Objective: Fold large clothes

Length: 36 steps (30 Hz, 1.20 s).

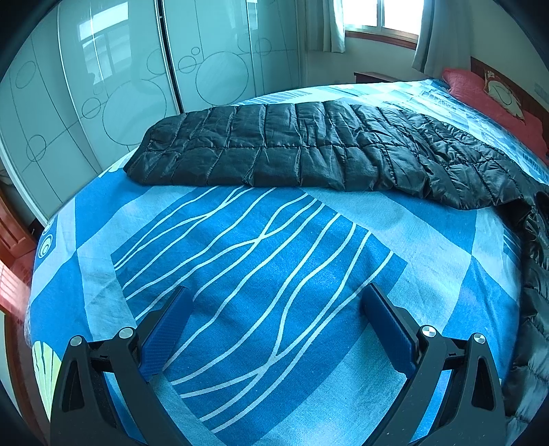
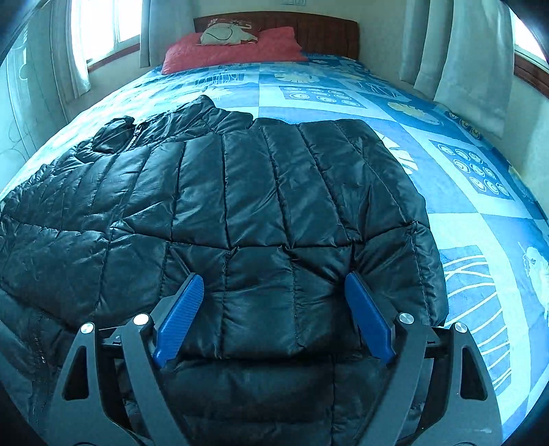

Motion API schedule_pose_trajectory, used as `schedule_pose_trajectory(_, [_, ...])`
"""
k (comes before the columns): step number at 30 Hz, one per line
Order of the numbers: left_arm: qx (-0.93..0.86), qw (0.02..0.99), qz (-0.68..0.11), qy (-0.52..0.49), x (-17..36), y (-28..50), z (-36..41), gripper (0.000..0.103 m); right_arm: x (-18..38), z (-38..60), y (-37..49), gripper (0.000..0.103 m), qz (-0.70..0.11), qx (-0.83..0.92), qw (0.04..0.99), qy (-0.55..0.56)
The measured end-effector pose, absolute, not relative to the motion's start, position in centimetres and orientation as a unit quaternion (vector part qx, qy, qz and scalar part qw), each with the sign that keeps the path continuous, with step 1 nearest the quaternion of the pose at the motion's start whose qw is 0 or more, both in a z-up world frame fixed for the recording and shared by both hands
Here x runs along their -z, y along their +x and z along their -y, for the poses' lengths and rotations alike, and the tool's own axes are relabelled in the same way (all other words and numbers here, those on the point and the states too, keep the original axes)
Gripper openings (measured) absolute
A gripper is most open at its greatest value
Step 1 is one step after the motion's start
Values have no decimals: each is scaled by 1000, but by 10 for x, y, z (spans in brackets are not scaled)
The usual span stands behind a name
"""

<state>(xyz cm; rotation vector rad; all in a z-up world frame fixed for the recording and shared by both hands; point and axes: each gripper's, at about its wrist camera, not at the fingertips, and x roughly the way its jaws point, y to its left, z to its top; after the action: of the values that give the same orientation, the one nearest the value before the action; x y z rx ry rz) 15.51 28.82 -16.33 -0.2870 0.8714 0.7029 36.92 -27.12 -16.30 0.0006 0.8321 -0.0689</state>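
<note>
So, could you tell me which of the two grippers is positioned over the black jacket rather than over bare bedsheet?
The right gripper: its open blue fingers frame the black puffer jacket. The left gripper, also open, has only blue patterned bedsheet between its fingers.

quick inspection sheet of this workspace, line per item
surface: bed with blue patterned sheet, fairly smooth
job's things: black puffer jacket spread flat on the sheet, sleeve stretched out sideways
clutter: red pillow and a small printed cushion at the headboard
grippers: left gripper open over bare sheet; right gripper open over the jacket
cables: nothing seen
surroundings: wardrobe doors, curtained windows, wooden headboard
</note>
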Motion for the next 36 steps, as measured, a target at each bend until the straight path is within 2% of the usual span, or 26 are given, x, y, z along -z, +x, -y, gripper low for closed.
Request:
schedule_pose_trajectory(5, [-303, 841, -414, -174, 156, 150, -303, 98, 163, 270, 368, 85, -402, 36, 915, -5])
schedule_pose_trajectory(13, [-279, 845, -335, -309, 150, 129, -381, 97, 162, 272, 367, 85, -401, 35, 916, -7])
schedule_pose_trajectory(30, [-290, 837, -236, -399, 153, 143, -470, 97, 161, 272, 367, 85, -399, 38, 916, -11])
schedule_pose_trajectory(32, [-302, 834, -229, -400, 151, 140, -472, 88, 161, 272, 366, 85, -398, 39, 917, -11])
schedule_pose_trajectory(33, [-317, 829, -228, -400, 149, 138, -473, 76, 161, 272, 366, 85, -398, 39, 917, -12])
schedule_pose_trajectory(35, [-322, 825, -213, -414, 150, 131, -477, 62, 161, 272, 366, 85, -398, 39, 916, -12])
schedule_pose_trajectory(36, [-325, 819, -205, -427, 152, 127, -481, 50, 161, 272, 366, 85, -398, 39, 917, -12])
